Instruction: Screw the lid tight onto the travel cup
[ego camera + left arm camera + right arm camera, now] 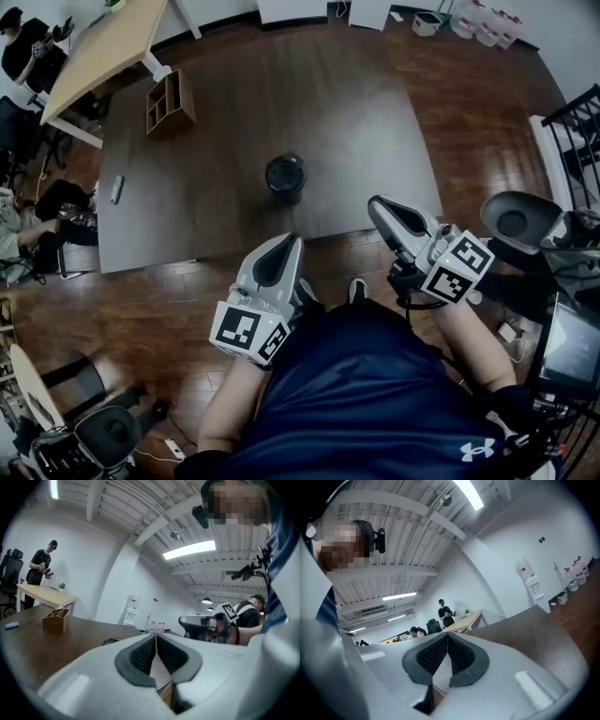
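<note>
Your travel cup [287, 194] stood upright on the dark brown table [337, 122], roughly midway across it and nearer the edge on your side than the far one. From above you saw mostly its top: a round black lid [285, 172] sitting level on the mouth, with a glossy ring round its rim. The short stretch of body showing below it was dark too. Whether the lid was screwed fully home, you could not tell from that angle.

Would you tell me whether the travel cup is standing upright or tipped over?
Upright: in the head view the travel cup shows its round top facing up.
</note>
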`<state>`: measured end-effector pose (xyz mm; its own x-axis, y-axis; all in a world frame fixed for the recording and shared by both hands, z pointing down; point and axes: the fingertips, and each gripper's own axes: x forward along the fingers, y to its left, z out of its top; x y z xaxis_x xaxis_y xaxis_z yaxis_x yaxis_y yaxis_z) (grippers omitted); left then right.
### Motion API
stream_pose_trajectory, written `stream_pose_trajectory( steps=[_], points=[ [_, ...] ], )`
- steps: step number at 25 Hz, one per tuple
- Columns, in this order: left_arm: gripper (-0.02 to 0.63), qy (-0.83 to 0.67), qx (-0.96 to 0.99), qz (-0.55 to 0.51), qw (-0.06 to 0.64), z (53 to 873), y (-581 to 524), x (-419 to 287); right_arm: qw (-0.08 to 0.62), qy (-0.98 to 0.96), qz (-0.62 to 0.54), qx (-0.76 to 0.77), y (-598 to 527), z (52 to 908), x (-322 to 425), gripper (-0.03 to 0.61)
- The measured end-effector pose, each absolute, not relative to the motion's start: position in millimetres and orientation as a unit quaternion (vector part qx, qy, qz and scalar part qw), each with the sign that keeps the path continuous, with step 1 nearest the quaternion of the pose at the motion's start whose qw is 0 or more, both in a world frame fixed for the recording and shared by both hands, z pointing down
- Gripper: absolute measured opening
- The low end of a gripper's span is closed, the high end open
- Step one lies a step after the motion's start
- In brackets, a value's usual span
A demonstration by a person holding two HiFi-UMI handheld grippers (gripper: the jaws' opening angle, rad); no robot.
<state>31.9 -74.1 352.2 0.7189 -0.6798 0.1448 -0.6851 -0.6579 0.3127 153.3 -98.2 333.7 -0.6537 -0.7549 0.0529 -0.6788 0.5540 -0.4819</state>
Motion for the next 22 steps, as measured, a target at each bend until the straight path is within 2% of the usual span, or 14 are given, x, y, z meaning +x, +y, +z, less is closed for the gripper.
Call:
stream_pose_trajectory(
  steps=[6, 22],
  points=[
    [0.024, -0.368, 0.915, 0.046, 0.158, 353.4, -61.5, 64.2, 0.018, 0.869, -0.091, -0.487, -81.5, 329.6, 179.2, 0.012],
    [0.038, -0.398, 0.902, 0.036, 0.163, 357.7, -44.9, 65.2, -0.005, 0.898, -0.082, -0.431, -59.8, 343.3, 166.5, 0.012]
  ],
)
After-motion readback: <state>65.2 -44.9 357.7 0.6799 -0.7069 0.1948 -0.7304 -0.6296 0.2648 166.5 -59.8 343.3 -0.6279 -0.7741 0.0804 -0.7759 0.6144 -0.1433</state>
